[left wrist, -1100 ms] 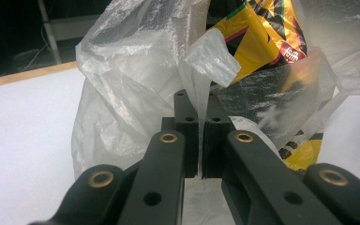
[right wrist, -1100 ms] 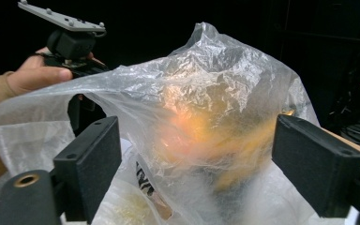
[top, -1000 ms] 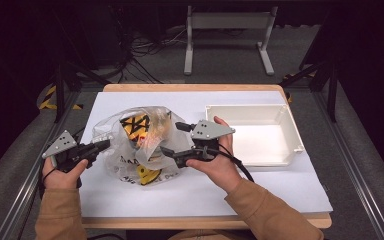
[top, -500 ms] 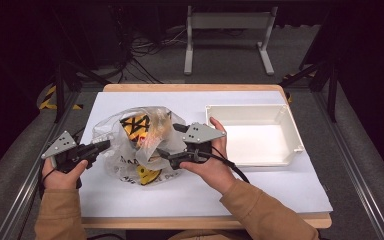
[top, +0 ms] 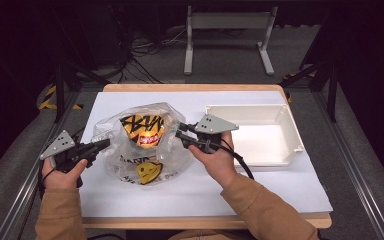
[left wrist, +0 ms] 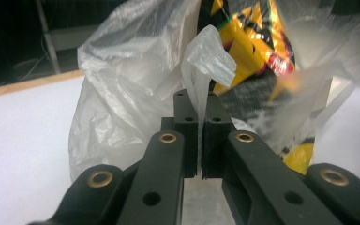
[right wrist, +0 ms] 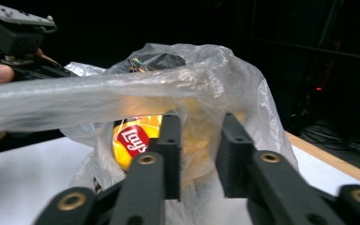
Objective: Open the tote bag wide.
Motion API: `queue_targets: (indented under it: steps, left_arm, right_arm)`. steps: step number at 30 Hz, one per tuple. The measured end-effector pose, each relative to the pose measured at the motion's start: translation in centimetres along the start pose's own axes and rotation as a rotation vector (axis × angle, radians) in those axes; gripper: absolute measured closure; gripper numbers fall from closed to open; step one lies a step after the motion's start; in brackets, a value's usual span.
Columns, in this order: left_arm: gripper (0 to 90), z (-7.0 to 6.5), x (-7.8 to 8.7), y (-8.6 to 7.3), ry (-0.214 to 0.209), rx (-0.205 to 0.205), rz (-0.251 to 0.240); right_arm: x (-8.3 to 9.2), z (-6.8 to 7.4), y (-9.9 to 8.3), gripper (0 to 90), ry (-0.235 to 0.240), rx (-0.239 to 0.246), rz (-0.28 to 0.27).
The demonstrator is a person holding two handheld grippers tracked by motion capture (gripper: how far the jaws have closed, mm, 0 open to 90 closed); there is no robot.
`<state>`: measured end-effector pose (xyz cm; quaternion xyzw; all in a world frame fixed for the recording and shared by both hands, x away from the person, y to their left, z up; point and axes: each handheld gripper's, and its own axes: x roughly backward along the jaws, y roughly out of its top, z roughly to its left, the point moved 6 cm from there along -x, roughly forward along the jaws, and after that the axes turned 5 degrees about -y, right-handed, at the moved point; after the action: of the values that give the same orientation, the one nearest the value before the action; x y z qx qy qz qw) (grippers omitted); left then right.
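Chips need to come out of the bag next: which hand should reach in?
Right, probably. The left tongs are shut on the clear plastic bag, pinning its edge. The right tongs are open at the bag, facing the yellow chip packet.

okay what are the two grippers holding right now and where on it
The left gripper is shut on a pinched fold of the plastic bag at its edge. The right gripper is open against the bag's other side, holding nothing.
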<state>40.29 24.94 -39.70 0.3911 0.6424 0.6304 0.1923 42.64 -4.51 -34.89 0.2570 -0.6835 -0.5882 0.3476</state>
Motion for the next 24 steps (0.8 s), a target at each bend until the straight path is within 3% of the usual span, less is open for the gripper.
queue_targets:
  steps: [5, 12, 16, 24]
  left_arm:
    - [88.8, -0.2, -0.1, 0.6, 0.025, -0.033, -0.012]
    - [88.9, 0.1, -0.3, 1.1, 0.046, -0.032, -0.024]
    - [88.9, 0.6, -1.0, 0.7, 0.057, -0.024, 0.002]
    - [89.0, 1.7, -2.7, -1.3, 0.066, 0.016, 0.083]
  right_arm:
    - [0.1, -1.2, 0.6, 85.0, -0.004, -0.044, -0.017]
    - [-0.3, -3.0, 1.1, 86.2, -0.046, -0.075, -0.01]
    - [-0.8, -4.0, 0.7, 86.2, -0.07, -0.104, 0.011]
    - [-2.1, -5.8, -1.9, 86.4, -0.122, -0.126, 0.116]
